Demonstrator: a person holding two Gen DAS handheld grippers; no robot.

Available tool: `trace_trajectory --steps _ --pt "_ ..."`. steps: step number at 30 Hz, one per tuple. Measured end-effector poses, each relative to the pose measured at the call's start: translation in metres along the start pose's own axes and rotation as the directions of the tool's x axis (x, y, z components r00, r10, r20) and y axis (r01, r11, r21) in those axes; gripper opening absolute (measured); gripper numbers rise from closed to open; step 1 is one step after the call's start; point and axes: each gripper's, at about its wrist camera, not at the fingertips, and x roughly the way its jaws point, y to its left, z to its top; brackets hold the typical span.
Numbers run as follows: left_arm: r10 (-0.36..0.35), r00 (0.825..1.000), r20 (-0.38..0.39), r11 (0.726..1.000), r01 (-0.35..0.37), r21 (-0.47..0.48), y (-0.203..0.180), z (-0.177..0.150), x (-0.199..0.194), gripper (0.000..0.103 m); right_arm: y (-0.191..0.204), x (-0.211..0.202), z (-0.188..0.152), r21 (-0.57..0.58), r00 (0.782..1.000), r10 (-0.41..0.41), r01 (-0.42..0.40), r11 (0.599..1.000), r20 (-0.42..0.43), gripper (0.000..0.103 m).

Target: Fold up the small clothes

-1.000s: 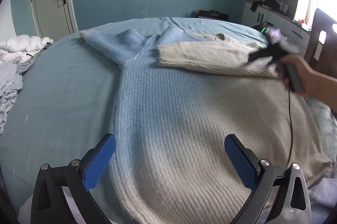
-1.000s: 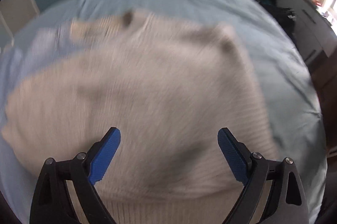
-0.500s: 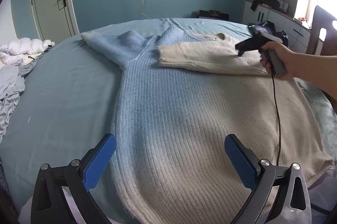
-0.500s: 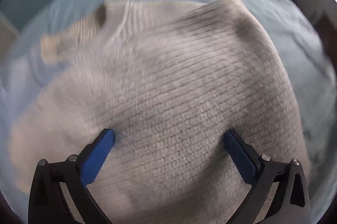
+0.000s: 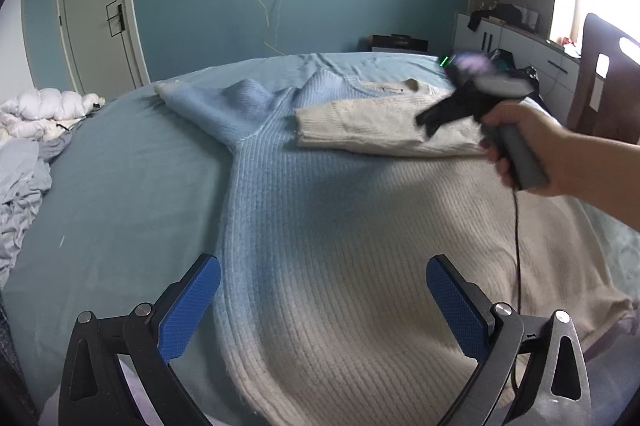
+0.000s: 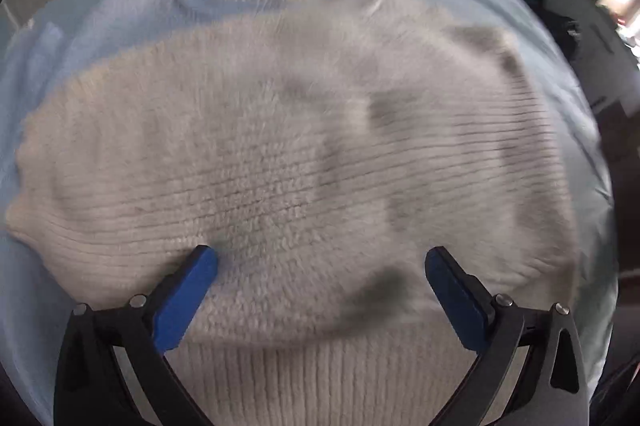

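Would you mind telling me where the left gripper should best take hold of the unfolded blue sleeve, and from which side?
Probably at the cuff, the sleeve's free far end, coming from the bed's left side. The sleeve lies flat, pointing away from the sweater body, so its end lifts and folds across like the cream sleeve already has. The left gripper is open.

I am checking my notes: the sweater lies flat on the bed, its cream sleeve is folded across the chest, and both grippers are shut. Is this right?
Not quite. Both grippers are open: the left gripper in the left wrist view and the right gripper in the right wrist view. The sweater lies on the bed, cream sleeve folded across.
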Motion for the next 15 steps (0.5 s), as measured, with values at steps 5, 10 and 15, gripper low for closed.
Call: trace_trajectory --steps 5,10,15 --pt "0.021 1.0 -0.001 1.0 -0.021 -0.001 0.001 0.0 0.001 0.103 -0.032 -0.1 -0.025 0.049 0.976 0.21 -0.213 0.976 0.064 0.102" --pt "0.042 0.999 -0.011 0.999 -0.042 -0.009 0.003 -0.003 0.002 0.103 -0.077 -0.215 -0.075 0.017 0.956 0.237 -0.244 0.97 0.173 0.102" --pt "0.054 0.999 -0.003 0.998 -0.054 0.02 -0.003 -0.008 -0.005 0.103 -0.124 -0.294 -0.123 0.001 0.941 0.246 -0.253 0.967 0.231 0.102"
